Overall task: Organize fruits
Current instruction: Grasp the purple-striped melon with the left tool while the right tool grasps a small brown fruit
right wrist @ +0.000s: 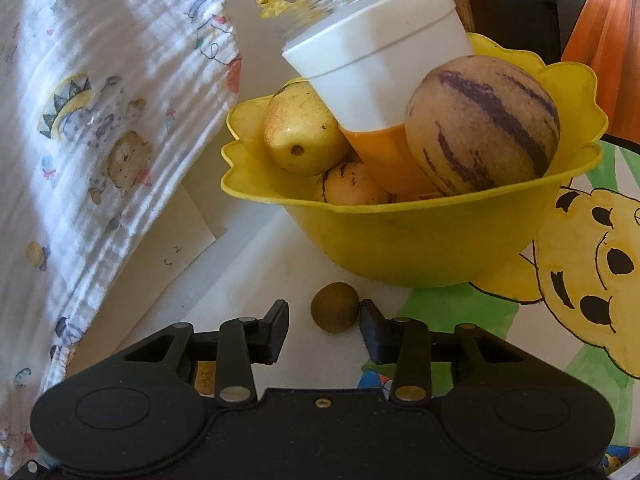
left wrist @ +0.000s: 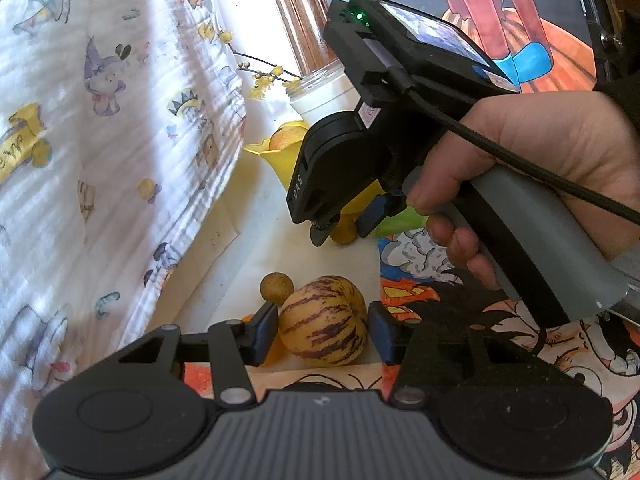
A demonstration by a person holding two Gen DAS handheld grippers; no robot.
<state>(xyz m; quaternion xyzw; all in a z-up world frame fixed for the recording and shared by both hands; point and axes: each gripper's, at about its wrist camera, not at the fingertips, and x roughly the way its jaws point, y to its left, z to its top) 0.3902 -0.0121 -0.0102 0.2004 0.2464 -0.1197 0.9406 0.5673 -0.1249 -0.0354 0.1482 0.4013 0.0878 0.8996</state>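
Our left gripper (left wrist: 323, 330) has a ribbed grey body, two round black discs, black link arms on silver pins, and blue pads (left wrist: 267, 330) on its fingers. Our right gripper (right wrist: 324, 330) is black all over, with one brass screw at its centre. From the left wrist view it shows a grey handle, a black cable, a green light, white "DAS" lettering and a dark sleeve (left wrist: 624, 92).

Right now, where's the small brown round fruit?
Right wrist view: the small brown fruit lies on the table between the right tongs, just in front of the yellow bowl.
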